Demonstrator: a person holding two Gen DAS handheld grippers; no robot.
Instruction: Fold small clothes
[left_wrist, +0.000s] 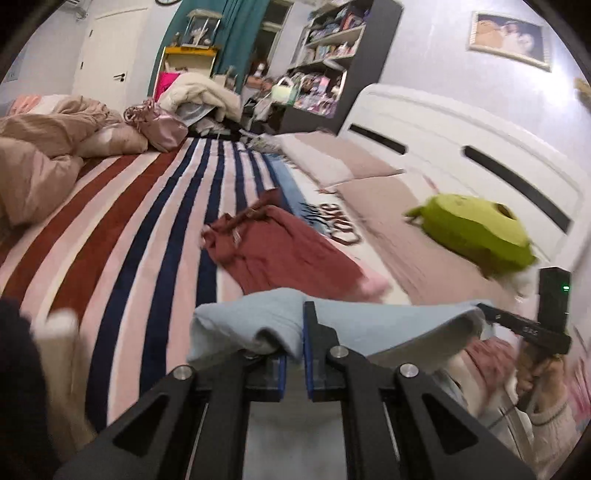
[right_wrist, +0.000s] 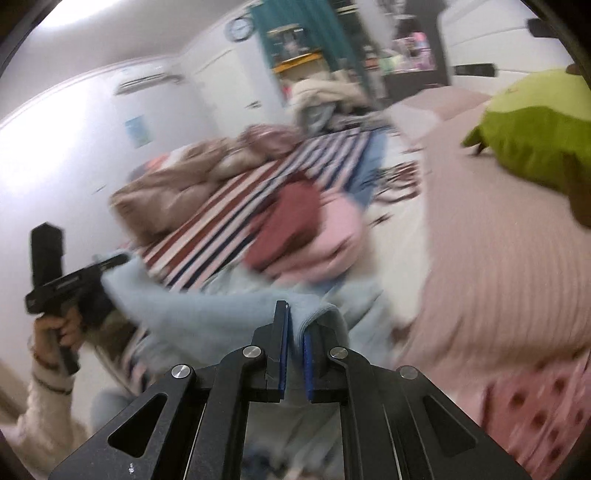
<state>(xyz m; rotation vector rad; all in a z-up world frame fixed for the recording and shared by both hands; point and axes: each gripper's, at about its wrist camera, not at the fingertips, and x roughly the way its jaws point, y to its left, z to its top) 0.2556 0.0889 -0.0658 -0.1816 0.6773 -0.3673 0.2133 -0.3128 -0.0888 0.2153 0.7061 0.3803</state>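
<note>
Now blue garment (left_wrist: 354, 325) pinched btwn both grippers' fingers (left_wrist: 309, 332), stretched across.

Left wrist view: from low over the striped bed (left_wrist: 147, 221), facing its white headboard (left_wrist: 461, 147) and the shelves beyond; near. Right wrist view: from the bed's headboard side, facing across it toward the door wall; near, blurred. Shared: bed, red garment (left_wrist: 280, 251) (right_wrist: 291, 221), green cushion (left_wrist: 476, 229) (right_wrist: 535, 147).
</note>
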